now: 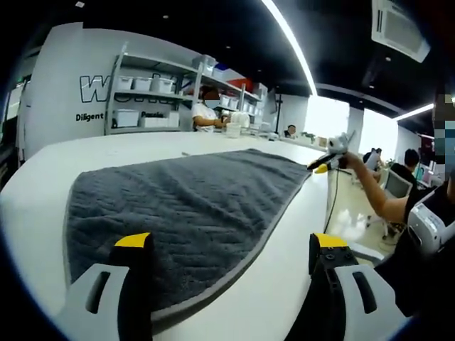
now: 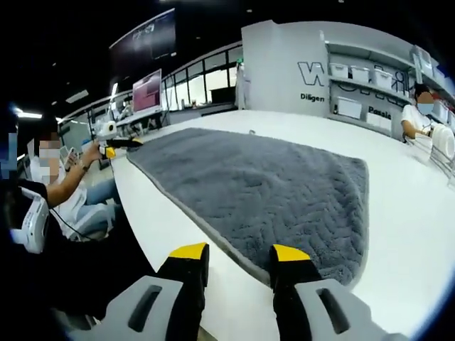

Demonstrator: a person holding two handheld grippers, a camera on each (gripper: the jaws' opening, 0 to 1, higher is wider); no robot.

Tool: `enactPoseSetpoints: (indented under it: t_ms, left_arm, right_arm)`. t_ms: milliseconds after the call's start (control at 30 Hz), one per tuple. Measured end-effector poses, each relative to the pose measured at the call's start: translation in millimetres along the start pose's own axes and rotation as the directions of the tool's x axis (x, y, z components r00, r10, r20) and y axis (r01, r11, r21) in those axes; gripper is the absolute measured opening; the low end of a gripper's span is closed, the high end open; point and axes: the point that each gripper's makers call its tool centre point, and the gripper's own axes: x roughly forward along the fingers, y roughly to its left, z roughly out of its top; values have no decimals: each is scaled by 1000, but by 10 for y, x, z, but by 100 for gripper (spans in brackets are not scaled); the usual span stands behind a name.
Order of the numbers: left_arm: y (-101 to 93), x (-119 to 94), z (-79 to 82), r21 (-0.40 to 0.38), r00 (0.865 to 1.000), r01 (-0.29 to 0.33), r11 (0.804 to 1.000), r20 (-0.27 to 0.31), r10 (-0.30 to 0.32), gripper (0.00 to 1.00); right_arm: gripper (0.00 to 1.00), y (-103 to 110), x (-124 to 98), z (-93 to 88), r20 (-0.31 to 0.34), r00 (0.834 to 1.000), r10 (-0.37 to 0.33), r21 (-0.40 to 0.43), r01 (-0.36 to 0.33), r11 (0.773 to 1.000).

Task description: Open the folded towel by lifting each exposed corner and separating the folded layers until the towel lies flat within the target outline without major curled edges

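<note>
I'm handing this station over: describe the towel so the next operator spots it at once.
Find the large white table in front of the shelving. The towel lies spread open across its top, reaching the near edge. It is dark grey and plush, with a chevron weave and a lighter grey border, the one dark item on that white surface.

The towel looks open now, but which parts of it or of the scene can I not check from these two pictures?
- Left gripper view: the towel's near edge is partly hidden behind the left tool.
- Right gripper view: the towel's near hem is partly hidden behind the right tool.
- Both views: no target outline can be made out on the table.
- Left gripper view: the wall lettering is cut off by shelves.
</note>
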Motion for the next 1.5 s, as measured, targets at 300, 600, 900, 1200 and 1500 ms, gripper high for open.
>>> enactPoseSetpoints:
  t_ms: [300,600,900,1200,1500]
  left_arm:
    - [21,-81,39,-17,999,-17,1000,29,18,89]
    - [64,-131,35,-37,999,-22,999,34,23,89]
    - [62,-124,3,-42,999,-22,999,26,23,89]
    - [66,-134,36,-40,999,-19,999,29,20,89]
    - [51,-134,22,-39,1000,-20,999,23,20,89]
  right_arm:
    - [75,-243,-69,280,108,991,-79,60,73,996]
    - [93,-518,62,432,108,984,-142,84,134,987]
    - [97,-855,277,479,41,975,-216,80,213,974]
    - [64,-1598,237,743,100,912,-398,166,379,910]
    - [25,-2169,321,721,39,847,-530,72,527,847]
